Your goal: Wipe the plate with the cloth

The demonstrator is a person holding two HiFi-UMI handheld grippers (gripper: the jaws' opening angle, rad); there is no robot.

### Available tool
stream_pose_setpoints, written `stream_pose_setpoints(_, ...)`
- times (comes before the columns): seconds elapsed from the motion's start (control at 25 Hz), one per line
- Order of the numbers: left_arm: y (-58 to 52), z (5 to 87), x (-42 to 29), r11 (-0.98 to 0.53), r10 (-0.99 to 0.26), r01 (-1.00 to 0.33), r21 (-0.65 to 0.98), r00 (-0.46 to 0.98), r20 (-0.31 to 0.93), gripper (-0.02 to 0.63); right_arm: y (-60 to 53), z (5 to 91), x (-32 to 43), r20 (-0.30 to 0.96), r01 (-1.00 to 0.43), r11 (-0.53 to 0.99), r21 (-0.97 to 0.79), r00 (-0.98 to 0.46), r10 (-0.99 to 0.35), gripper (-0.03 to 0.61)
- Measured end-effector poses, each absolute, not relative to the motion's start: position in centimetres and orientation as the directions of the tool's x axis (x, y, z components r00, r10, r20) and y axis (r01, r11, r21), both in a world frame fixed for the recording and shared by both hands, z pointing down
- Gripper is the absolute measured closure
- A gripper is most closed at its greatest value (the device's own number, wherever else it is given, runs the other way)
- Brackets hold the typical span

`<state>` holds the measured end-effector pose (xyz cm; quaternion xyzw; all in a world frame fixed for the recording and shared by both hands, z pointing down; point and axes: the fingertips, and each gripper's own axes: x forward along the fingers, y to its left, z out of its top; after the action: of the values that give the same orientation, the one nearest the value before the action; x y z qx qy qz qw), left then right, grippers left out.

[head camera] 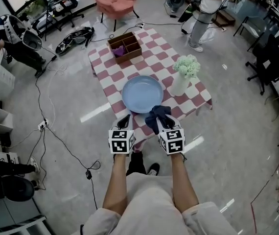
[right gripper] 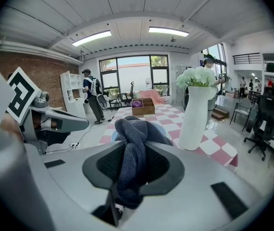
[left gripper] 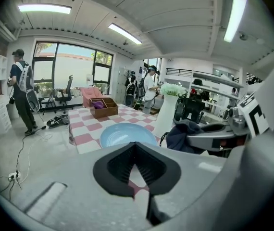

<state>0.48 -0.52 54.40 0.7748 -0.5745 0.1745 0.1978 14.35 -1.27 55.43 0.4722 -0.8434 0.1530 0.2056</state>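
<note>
A light blue plate [head camera: 142,94] lies near the front of a low table with a pink-and-white checked cover [head camera: 111,71]; the same plate [left gripper: 126,134] shows in the left gripper view. My right gripper [head camera: 164,121] is shut on a dark blue cloth [head camera: 157,114], which bunches up between the jaws and hangs over the table's front edge beside the plate. In the right gripper view the cloth [right gripper: 132,148] fills the gap of my right gripper [right gripper: 133,150]. My left gripper [head camera: 125,122] hovers at the front edge left of the cloth, jaws closed with nothing in them [left gripper: 134,147].
A white vase of pale flowers [head camera: 183,74] stands right of the plate. A brown wooden box [head camera: 124,46] sits at the table's far end. Cables and a power strip [head camera: 42,125] lie on the floor at left. People stand around the room; office chairs [head camera: 269,58] are at right.
</note>
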Motion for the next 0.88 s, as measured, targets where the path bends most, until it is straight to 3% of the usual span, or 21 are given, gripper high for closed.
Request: stream_pose_setpoints(0.88, 6.1, 54.2, 1.7, -0.242, -0.850, -0.965, 0.102, 0.261, 0.457, 0.603, 4.8, 55.5, 15.4, 0.487, -0.847, 0.519, -0.112, -0.502, -0.715, 0.485)
